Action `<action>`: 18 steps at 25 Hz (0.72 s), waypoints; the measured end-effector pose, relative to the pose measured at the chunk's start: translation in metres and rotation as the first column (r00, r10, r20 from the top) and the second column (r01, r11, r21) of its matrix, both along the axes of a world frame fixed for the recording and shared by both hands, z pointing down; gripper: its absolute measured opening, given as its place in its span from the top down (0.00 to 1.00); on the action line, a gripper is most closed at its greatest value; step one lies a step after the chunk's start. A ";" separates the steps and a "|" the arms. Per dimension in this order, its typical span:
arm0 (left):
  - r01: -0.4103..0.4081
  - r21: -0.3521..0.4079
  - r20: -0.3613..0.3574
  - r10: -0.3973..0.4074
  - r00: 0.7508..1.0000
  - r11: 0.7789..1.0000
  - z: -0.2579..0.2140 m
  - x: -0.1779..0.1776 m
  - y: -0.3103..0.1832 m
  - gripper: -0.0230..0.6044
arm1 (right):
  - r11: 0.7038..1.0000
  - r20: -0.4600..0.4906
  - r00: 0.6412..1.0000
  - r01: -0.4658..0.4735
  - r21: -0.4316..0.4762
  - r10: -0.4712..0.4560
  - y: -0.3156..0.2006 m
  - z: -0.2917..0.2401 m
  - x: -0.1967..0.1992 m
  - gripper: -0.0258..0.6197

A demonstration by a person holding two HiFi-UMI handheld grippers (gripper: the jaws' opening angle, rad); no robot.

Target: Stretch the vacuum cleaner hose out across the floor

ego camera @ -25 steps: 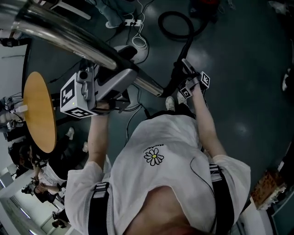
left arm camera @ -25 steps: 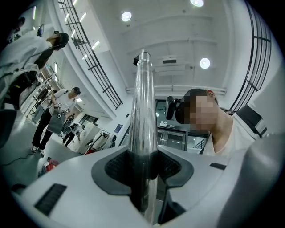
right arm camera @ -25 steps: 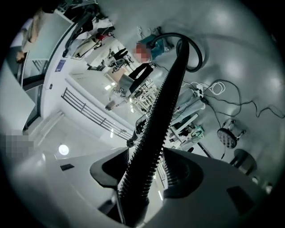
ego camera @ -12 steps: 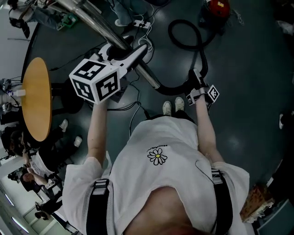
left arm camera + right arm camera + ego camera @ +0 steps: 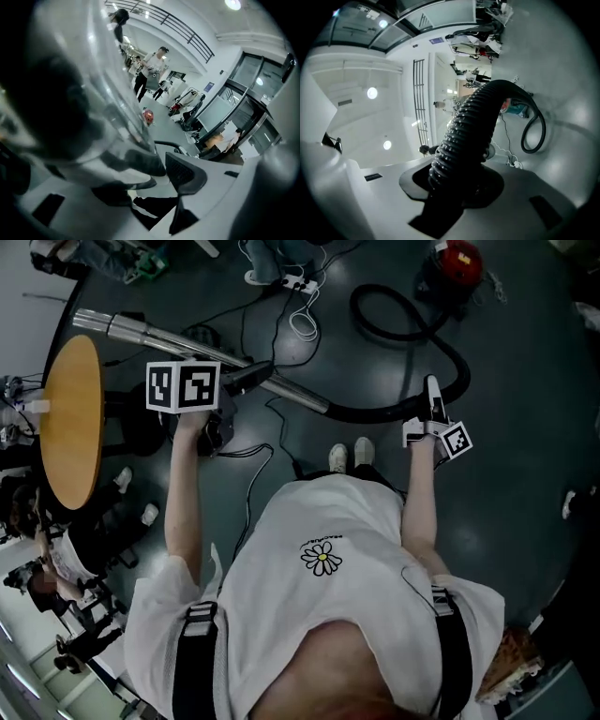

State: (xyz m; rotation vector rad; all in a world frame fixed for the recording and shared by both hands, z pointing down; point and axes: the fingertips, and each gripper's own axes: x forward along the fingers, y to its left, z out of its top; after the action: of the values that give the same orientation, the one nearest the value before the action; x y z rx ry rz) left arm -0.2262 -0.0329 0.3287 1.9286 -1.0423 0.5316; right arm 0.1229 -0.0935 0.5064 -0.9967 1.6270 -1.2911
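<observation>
A black ribbed hose (image 5: 375, 412) runs from the metal wand (image 5: 141, 331) through my right gripper (image 5: 429, 401), then loops up to the red vacuum cleaner (image 5: 459, 261). In the right gripper view the hose (image 5: 473, 126) is clamped between the shut jaws of the right gripper (image 5: 454, 187). My left gripper (image 5: 246, 379) is low by the wand's handle end. Its jaws have just been opening. The wand (image 5: 108, 93) still lies between them, with a thin gap beside the right pad (image 5: 187, 172). The left pad is hidden behind the tube.
A round wooden table (image 5: 67, 418) stands at the left, with seated people (image 5: 56, 559) below it. A power strip with cables (image 5: 291, 282) lies at the top centre. A black cable (image 5: 248, 451) trails near the person's shoes (image 5: 352, 456). Dark floor spreads to the right.
The left hand has lowered the wand from up near the head camera to down by the floor and turned it. The right gripper has carried the hose rightward, pulling that stretch straighter.
</observation>
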 end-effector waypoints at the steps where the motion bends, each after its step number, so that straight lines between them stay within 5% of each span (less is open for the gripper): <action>1: 0.010 -0.016 -0.013 -0.010 1.000 1.000 0.005 -0.005 0.006 0.62 | 1.000 -0.022 1.000 0.018 0.008 -0.018 -0.004 -0.005 -0.003 0.72; 6: -0.023 -0.209 -0.076 0.007 0.997 0.978 0.041 -0.027 0.054 0.62 | 0.992 -0.166 0.978 0.123 -0.018 -0.124 -0.018 -0.031 -0.015 0.72; 8: -0.065 -0.291 -0.013 0.064 0.998 0.955 0.061 -0.042 0.089 0.62 | 0.988 -0.279 0.948 0.152 -0.031 -0.155 -0.024 -0.042 -0.007 0.72; 10: -0.107 -0.327 0.095 0.146 0.985 0.939 0.073 -0.061 0.124 0.62 | 0.983 -0.443 0.879 0.179 -0.039 -0.178 -0.032 -0.061 0.006 0.72; 12: -0.152 -0.299 0.095 0.188 0.978 0.942 0.069 -0.063 0.142 0.62 | 0.971 -0.611 0.763 0.234 -0.047 -0.213 -0.038 -0.091 0.002 0.72; 14: -0.180 -0.188 0.048 0.192 0.980 0.965 0.053 -0.051 0.129 0.62 | 0.944 -0.775 0.577 0.322 -0.074 -0.257 -0.040 -0.118 -0.027 0.72; 15: -0.191 -0.093 0.037 0.195 0.980 0.977 0.041 -0.041 0.112 0.62 | 0.922 -0.851 0.445 0.373 -0.108 -0.279 -0.039 -0.123 -0.050 0.72; 16: -0.208 0.035 0.028 0.207 0.978 0.978 0.025 -0.028 0.093 0.62 | 0.894 -0.915 0.277 0.417 -0.162 -0.295 -0.036 -0.123 -0.073 0.73; 17: -0.226 0.197 0.008 0.229 0.973 0.954 0.003 -0.011 0.074 0.62 | 0.864 -0.953 0.070 0.446 -0.235 -0.296 -0.030 -0.118 -0.094 0.73; 18: -0.225 0.384 -0.035 0.258 0.966 0.895 -0.026 0.007 0.057 0.62 | 0.832 -0.947 -0.161 0.453 -0.320 -0.277 -0.023 -0.111 -0.106 0.73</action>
State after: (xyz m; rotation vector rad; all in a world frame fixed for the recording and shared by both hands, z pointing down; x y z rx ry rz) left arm -0.2197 0.0238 0.3025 2.4233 -0.9020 0.3991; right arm 0.0164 -0.1164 0.3954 -1.6301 3.3748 -0.5006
